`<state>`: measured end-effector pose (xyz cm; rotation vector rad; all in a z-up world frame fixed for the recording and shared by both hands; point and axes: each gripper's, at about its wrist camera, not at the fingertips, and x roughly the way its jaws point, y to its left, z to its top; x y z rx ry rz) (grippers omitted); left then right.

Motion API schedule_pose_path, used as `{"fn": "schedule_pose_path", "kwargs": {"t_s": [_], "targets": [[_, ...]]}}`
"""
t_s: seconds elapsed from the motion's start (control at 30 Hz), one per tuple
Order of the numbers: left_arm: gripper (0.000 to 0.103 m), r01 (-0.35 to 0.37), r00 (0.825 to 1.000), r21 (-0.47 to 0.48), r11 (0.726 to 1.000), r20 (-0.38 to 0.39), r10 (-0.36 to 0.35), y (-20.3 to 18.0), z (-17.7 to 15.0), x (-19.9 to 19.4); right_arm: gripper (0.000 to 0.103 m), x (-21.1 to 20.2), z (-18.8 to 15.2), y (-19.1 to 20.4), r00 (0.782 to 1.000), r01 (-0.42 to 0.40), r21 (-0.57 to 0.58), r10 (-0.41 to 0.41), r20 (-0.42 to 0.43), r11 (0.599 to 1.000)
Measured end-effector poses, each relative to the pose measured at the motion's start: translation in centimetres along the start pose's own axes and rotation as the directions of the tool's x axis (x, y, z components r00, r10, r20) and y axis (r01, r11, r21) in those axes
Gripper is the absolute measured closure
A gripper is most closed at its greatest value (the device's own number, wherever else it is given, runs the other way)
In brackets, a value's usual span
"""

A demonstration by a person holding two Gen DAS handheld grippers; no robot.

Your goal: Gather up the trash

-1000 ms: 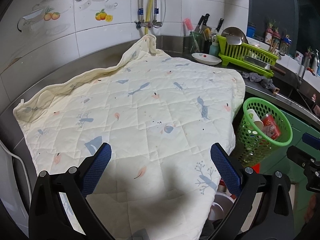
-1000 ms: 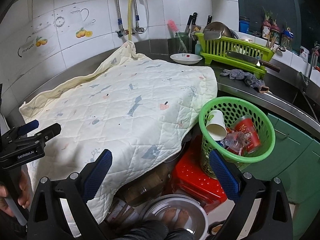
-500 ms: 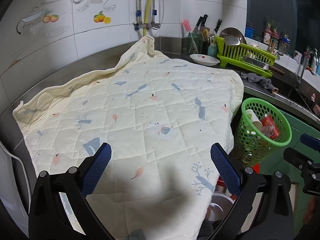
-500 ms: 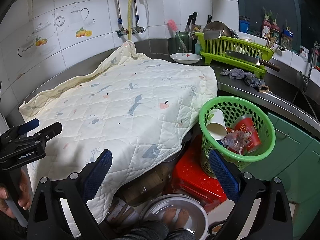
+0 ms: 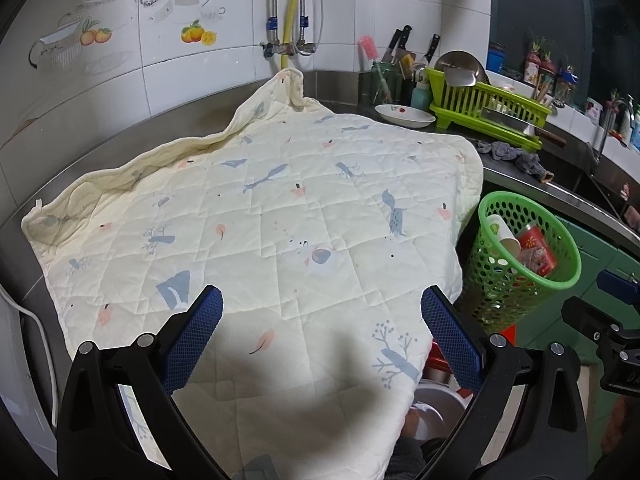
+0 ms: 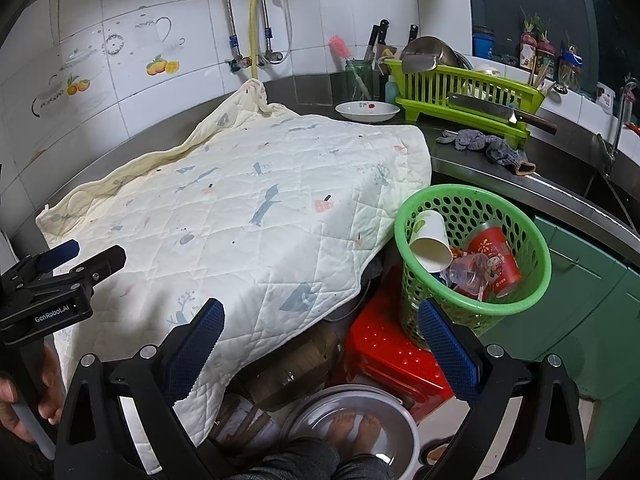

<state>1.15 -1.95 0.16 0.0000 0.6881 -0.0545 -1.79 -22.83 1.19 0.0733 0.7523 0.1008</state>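
A green mesh basket [image 6: 404, 236] [image 5: 484, 220] stands on a red stool [image 6: 384, 356] to the right of the quilt. Inside it lie a white paper cup [image 6: 430, 238] [image 5: 505, 234], a red cup [image 6: 496, 258] [image 5: 538, 250] and crumpled clear plastic [image 6: 468, 274]. My left gripper [image 5: 322, 334] is open over the near part of the cream quilt [image 5: 260, 220], with nothing between its fingers. My right gripper [image 6: 320, 342] is open too, low in front of the quilt's hanging edge and left of the basket. The left gripper's body [image 6: 52, 284] shows at the left of the right wrist view.
The quilt [image 6: 240, 208] covers the steel counter. Behind it stand a white dish [image 6: 368, 111], a green dish rack [image 6: 464, 92] with a cleaver, knives and a grey rag [image 6: 486, 146]. A metal basin [image 6: 352, 428], a box and the person's bare feet are below.
The left wrist view has shifted very slightly; the quilt and basket sit a touch lower and left. Both grippers stay open, and nothing was picked up or dropped.
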Motion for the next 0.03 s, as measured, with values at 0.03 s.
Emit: {"fn": "schedule_pose_path", "kwargs": {"t_s": [0.03], "targets": [[0.005,0.002,1.0,0.0,1.0,0.001,-0.002,-0.01,0.04,0.01,0.009,0.02,-0.03,-0.04,1.0,0.0,0.001,0.0,-0.001,1.0]]}}
